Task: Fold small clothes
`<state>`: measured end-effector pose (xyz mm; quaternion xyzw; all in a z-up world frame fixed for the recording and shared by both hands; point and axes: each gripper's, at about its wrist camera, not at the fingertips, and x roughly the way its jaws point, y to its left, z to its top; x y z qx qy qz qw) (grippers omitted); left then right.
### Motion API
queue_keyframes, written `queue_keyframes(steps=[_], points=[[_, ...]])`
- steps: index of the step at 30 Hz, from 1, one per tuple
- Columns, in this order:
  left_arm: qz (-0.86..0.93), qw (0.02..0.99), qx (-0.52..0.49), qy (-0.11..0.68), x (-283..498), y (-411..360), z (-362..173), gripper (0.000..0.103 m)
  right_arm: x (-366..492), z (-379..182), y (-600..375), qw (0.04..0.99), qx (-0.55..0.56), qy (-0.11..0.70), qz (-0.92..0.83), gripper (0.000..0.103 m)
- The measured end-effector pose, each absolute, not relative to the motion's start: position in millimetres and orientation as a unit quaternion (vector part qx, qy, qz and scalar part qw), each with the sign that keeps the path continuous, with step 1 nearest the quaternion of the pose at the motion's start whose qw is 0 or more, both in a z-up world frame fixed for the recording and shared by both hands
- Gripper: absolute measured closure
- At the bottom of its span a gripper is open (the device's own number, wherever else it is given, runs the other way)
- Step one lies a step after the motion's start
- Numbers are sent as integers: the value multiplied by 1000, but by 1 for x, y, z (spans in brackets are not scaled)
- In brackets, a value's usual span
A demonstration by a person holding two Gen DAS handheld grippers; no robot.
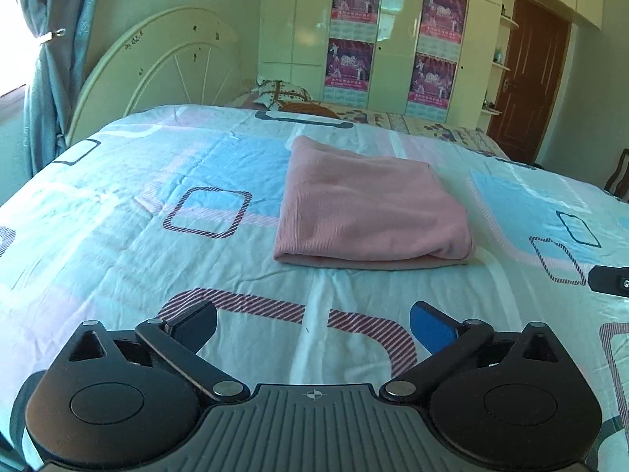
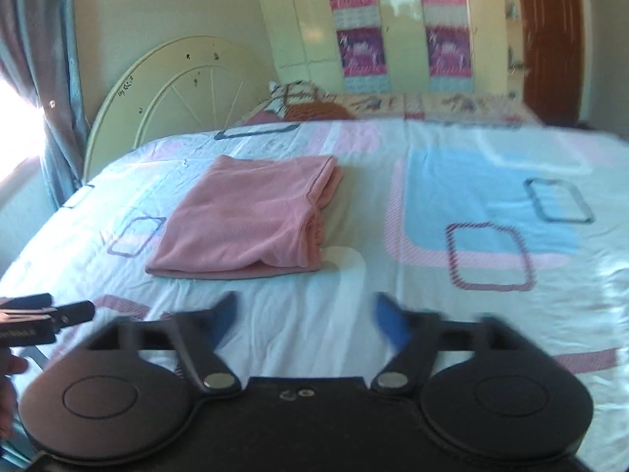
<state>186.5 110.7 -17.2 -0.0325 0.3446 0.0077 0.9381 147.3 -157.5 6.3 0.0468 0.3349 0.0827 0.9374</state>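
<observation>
A pink garment [image 1: 365,212] lies folded into a flat rectangle on the bed; it also shows in the right wrist view [image 2: 251,220]. My left gripper [image 1: 312,324] is open and empty, held above the sheet short of the garment's near edge. My right gripper [image 2: 304,314] is open and empty too, near the garment's near right corner, and blurred by motion. The right gripper's tip [image 1: 609,279] shows at the right edge of the left wrist view. The left gripper [image 2: 47,314] shows at the left edge of the right wrist view.
The bed [image 1: 157,212] has a white, blue and pink patterned sheet. A cream headboard [image 1: 165,70] stands at the back left, with curtains [image 1: 51,78] beside it. Pillows [image 1: 283,96], a wardrobe with posters [image 1: 354,39] and a brown door [image 1: 526,78] lie behind.
</observation>
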Motion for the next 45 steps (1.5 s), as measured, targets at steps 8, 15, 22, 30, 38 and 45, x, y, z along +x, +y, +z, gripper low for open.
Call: queue_keyframes(steps=[8,15,22,30,38,45], points=[[-27,942,-21,333,119,96,7,0,78,28,-147,946,17,317,72,0],[-37,947,-28,316,87,91,21,0,46,40,-137,952,9,298,76,0],[-37,951,-27,305,74,88,28,0,30,46,-134,955,7,287,74,0],[-36,953,-26,300,71,85,30,0,27,47,-136,956,9,285,74,0],[-39,954,-18,296,73,81,33,0,28,48,-137,957,10,283,67,0],[-37,954,-19,296,76,81,34,0,31,48,-137,957,10,284,66,0]])
